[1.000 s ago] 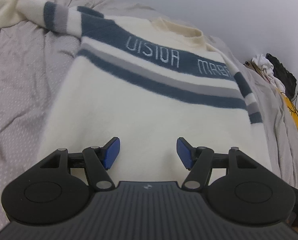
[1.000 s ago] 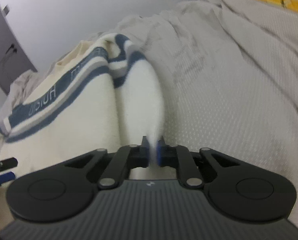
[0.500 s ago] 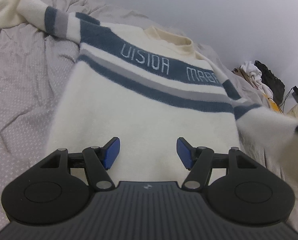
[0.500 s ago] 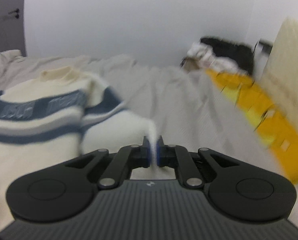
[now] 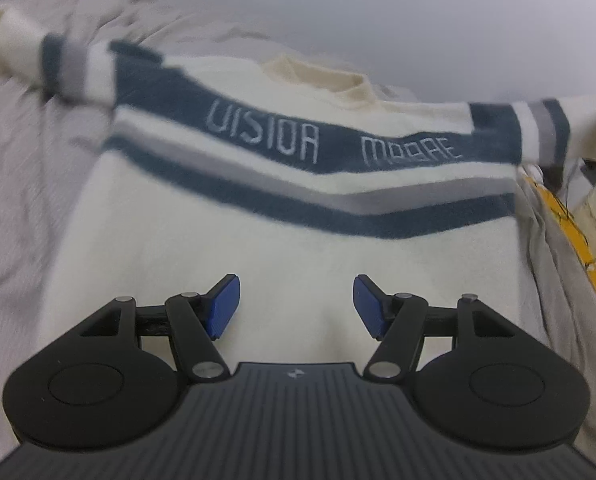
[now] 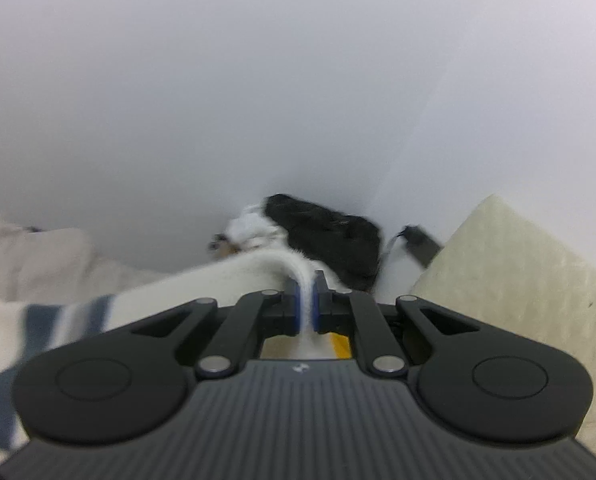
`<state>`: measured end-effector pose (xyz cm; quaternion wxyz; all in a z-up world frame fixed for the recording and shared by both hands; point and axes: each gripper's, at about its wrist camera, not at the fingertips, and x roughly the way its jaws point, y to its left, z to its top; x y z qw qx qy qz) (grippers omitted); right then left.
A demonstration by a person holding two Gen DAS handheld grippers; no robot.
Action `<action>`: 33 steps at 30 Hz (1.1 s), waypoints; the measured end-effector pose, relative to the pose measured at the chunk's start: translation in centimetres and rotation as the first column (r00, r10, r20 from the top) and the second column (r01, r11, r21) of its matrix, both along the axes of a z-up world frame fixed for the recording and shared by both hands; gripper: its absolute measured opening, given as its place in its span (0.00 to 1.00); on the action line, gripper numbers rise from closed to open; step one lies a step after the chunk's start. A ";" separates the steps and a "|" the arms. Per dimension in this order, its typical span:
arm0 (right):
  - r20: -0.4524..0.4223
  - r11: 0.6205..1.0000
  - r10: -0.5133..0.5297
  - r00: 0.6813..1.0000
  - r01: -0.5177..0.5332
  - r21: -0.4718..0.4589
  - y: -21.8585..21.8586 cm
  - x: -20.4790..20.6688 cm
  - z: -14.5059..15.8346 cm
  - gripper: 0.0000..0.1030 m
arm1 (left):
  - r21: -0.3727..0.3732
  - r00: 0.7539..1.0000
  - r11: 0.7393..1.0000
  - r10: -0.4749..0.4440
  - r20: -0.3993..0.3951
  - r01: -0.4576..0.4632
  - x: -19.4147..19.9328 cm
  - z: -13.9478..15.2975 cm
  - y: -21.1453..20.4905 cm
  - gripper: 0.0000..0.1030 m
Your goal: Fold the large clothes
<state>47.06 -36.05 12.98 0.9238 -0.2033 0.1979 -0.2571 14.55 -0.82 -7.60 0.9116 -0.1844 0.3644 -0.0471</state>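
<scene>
**Sleeve lifted off the bed**

While the sweater (image 5: 225,248) lies flat on the bed (image 5: 21,184), the right gripper (image 6: 306,308) is clamped on its sleeve (image 6: 233,280), held up in the air. The left gripper (image 5: 295,306) hovers over the hem, fingers apart, empty.

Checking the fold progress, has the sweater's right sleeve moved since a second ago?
Yes. The sleeve, clamped in the right gripper, has been lifted off the bedsheet and now stretches outward, level with the collar.
</scene>
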 end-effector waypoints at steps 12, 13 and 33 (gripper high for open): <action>-0.131 0.982 -0.187 0.974 0.189 0.005 -7.6 11.4 -14.5 0.09 | 0.038 0.999 0.999 0.017 0.031 -0.018 5.5 -3.2 0.3 0.66; -0.140 0.980 -0.193 0.971 0.198 0.021 -8.3 11.9 -15.6 0.09 | 0.043 0.999 0.999 0.015 0.030 -0.016 5.9 -3.3 0.1 0.66; 0.004 0.948 -0.127 0.992 0.120 0.293 -10.5 5.2 -15.2 0.66 | 0.037 1.000 0.999 -0.007 0.011 0.006 6.3 -2.7 -0.8 0.66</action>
